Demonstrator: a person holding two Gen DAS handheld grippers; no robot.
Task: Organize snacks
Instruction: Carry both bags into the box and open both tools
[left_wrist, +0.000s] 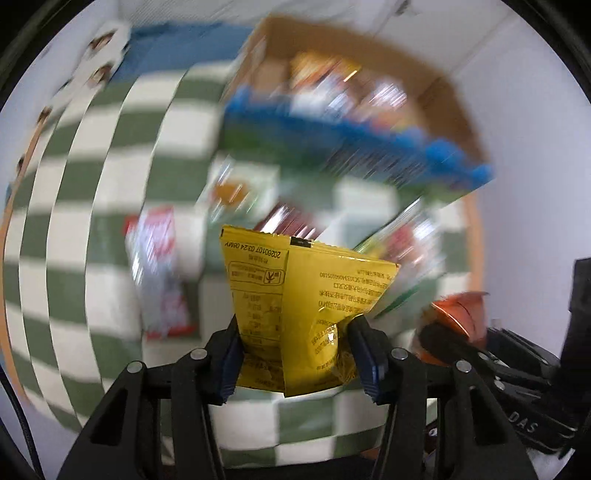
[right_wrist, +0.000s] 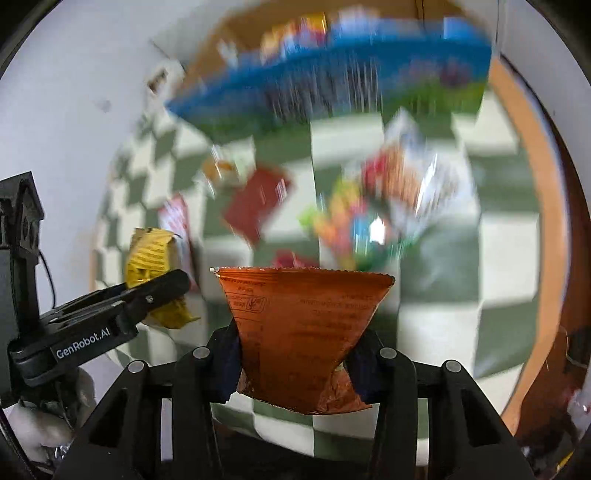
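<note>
Yellow snack packet (left_wrist: 295, 314): light, crinkly, pinched low by left tongs (left_wrist: 295, 354); orange snack packet (right_wrist: 303, 332): likewise soft, clamped low by right tongs (right_wrist: 295, 358); foil probably slippery.

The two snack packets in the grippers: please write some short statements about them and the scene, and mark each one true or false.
1. The left gripper is shut on a yellow packet. True.
2. The right gripper is empty. False: its pads pinch an orange packet.
3. The cardboard box has no snacks in it. False: several colourful packets show inside, though they are blurred.
4. The cloth below has a green and white check pattern. True.
5. More snacks lie loose on the cloth, among them a dark red packet. True.
6. Both held packets are blue. False: one is yellow, one orange.
</note>
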